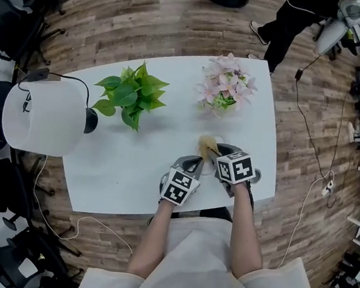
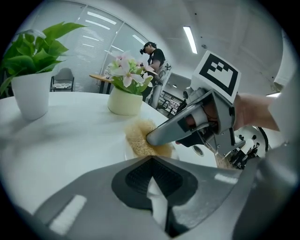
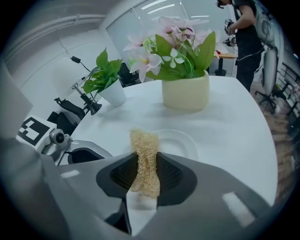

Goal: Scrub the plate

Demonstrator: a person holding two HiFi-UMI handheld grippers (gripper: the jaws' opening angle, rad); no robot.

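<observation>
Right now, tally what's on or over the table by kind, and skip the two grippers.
Potted plants: 2, green-leaved and pink-flowered
Plate: 1
Loofah scrubber: 1
Lamp: 1
Total: 5

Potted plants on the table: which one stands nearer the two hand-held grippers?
The pink-flowered plant in the cream pot, just beyond the plate. The green leafy plant in the white pot stands farther off to the left.
</observation>
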